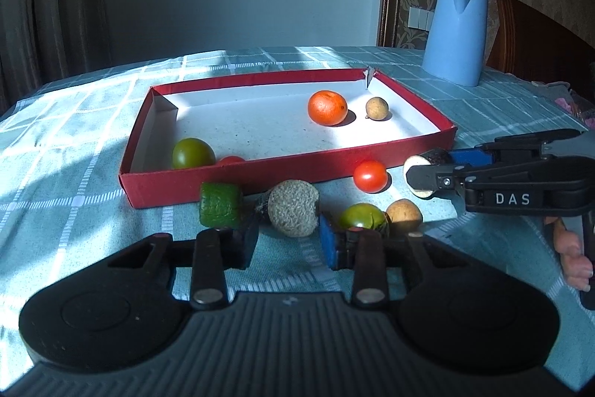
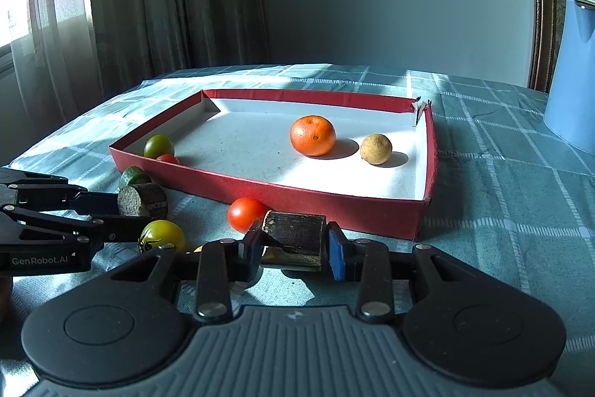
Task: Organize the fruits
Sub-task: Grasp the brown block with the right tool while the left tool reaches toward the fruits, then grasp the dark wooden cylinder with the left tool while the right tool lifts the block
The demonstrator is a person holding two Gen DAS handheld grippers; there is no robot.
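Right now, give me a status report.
Right gripper shut on dark cylinder. Left gripper open around melon piece. Red tray ahead, red tomato between.

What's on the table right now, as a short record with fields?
tray: red cardboard tray, white inside
inside tray: orange mandarin, tan round fruit, green tomato, small red tomato
right gripper: shut on dark-skinned cut chunk
left gripper: at rough round cut piece; grip unclear
outside tray: red cherry tomato, green cucumber chunk, second green tomato
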